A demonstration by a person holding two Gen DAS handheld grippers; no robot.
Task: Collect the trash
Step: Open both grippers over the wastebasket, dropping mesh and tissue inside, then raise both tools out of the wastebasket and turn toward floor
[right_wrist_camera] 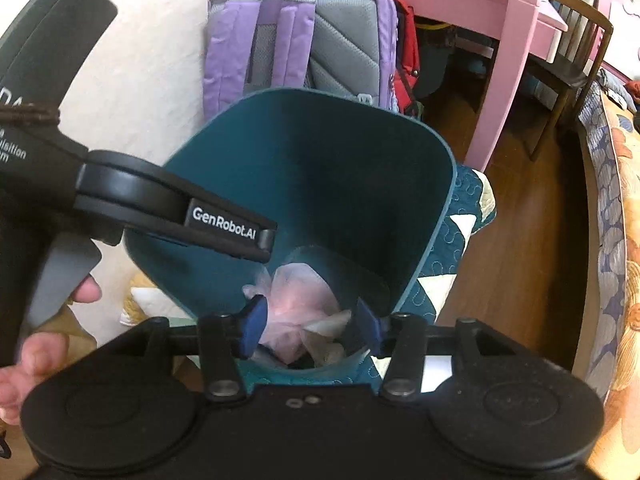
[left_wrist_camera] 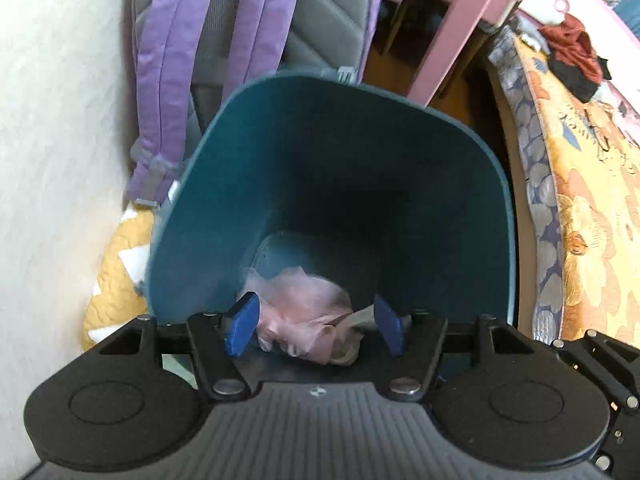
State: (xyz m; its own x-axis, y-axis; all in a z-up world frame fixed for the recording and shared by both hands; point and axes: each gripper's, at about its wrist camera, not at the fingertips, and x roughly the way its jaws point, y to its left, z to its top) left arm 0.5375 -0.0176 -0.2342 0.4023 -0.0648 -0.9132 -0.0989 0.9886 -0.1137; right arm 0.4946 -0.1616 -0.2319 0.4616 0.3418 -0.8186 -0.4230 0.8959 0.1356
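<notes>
A teal trash bin (left_wrist_camera: pixel 328 168) stands on the floor; it also fills the middle of the right wrist view (right_wrist_camera: pixel 304 168). Crumpled pink and white trash (left_wrist_camera: pixel 304 316) lies at the bin's bottom, also seen in the right wrist view (right_wrist_camera: pixel 300 312). My left gripper (left_wrist_camera: pixel 316 326) is open and empty, held over the bin's mouth with its blue pads (left_wrist_camera: pixel 242 322) spread apart. My right gripper (right_wrist_camera: pixel 310 328) is open and empty too, above the bin's near rim. The left gripper's body (right_wrist_camera: pixel 168 208) reaches over the bin from the left.
A purple and grey backpack (left_wrist_camera: pixel 224 40) leans on the white wall behind the bin. A pink desk (right_wrist_camera: pixel 500 20) and a wooden chair (right_wrist_camera: pixel 576 52) stand at the back right. A bed with a floral cover (left_wrist_camera: pixel 580 200) runs along the right. A quilted mat (right_wrist_camera: pixel 452 264) lies under the bin.
</notes>
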